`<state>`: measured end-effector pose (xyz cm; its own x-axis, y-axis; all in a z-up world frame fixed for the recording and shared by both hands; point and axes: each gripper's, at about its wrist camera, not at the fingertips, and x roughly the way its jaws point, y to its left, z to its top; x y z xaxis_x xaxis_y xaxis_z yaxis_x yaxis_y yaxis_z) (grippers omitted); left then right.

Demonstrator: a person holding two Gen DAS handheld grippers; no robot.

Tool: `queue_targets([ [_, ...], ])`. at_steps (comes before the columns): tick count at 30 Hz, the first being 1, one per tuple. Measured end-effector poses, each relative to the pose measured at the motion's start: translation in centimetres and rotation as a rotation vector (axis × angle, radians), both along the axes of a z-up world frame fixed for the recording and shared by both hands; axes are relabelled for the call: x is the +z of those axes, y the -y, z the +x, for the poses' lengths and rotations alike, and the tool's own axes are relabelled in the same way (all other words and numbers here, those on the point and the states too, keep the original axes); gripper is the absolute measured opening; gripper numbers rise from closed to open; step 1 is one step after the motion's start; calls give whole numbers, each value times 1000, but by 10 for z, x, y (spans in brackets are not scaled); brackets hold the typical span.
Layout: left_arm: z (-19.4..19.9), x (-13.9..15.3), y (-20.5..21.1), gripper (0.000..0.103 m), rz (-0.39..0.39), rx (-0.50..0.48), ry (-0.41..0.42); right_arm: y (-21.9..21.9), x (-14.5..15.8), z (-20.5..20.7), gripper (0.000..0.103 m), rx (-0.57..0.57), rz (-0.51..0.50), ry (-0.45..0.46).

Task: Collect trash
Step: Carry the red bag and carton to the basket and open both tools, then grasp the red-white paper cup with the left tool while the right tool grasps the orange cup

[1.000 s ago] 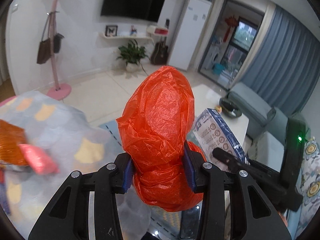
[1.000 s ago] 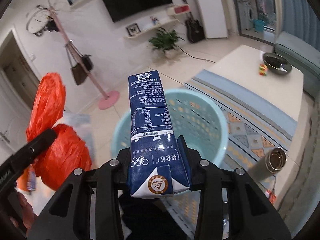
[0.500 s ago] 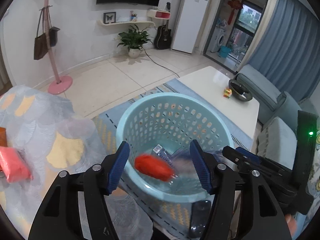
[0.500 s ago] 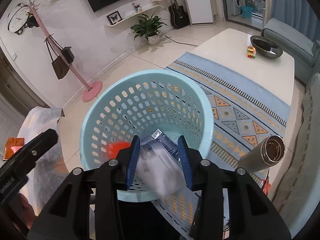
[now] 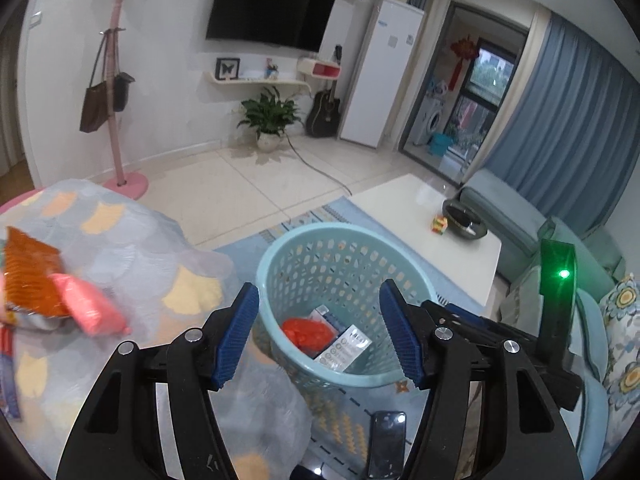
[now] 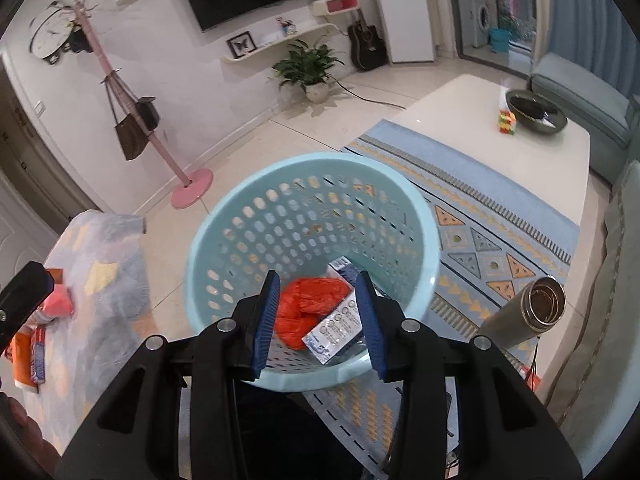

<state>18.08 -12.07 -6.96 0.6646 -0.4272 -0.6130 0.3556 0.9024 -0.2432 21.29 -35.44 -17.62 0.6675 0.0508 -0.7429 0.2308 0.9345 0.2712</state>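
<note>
A light blue perforated basket (image 5: 280, 240) (image 6: 240, 184) stands on the rug below both grippers. At its bottom lie a crumpled orange plastic bag (image 5: 306, 330) (image 6: 310, 304) and a blue-and-white carton (image 5: 346, 350) (image 6: 336, 328), side by side. My left gripper (image 5: 319, 292) hangs open above the basket with nothing between its blue pads. My right gripper (image 6: 318, 278) also hovers over the basket, its pads a little apart and holding nothing. An orange packet (image 5: 30, 276) and a pink wrapper (image 5: 86, 308) lie on the patterned blanket (image 5: 132, 240) to the left.
A black phone (image 5: 386, 442) lies on the rug near the basket. A steel flask (image 6: 528, 320) stands to the basket's right. Beyond it a white coffee table (image 6: 480, 120) bears a dark bowl (image 6: 536, 112) and a colour cube (image 6: 506, 122). A pink coat stand (image 6: 192, 188) is behind.
The left gripper let go of the orange bag and the right gripper let go of the carton. Both things fell into the basket. The left jaws stand wider than before.
</note>
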Motion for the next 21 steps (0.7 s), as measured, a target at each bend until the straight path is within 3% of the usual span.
queue_targets([
  [8,-38,26,-57,61,-49,97,68,-53,32,-9,36,132,-15,98],
  [11,-50,33,-89,64,-55,161,85,-83,44,-12,41,201,-29,128],
  [21,-91,41,-232,76,-39,493,98,-185,72,-18,45,434,-65,203],
])
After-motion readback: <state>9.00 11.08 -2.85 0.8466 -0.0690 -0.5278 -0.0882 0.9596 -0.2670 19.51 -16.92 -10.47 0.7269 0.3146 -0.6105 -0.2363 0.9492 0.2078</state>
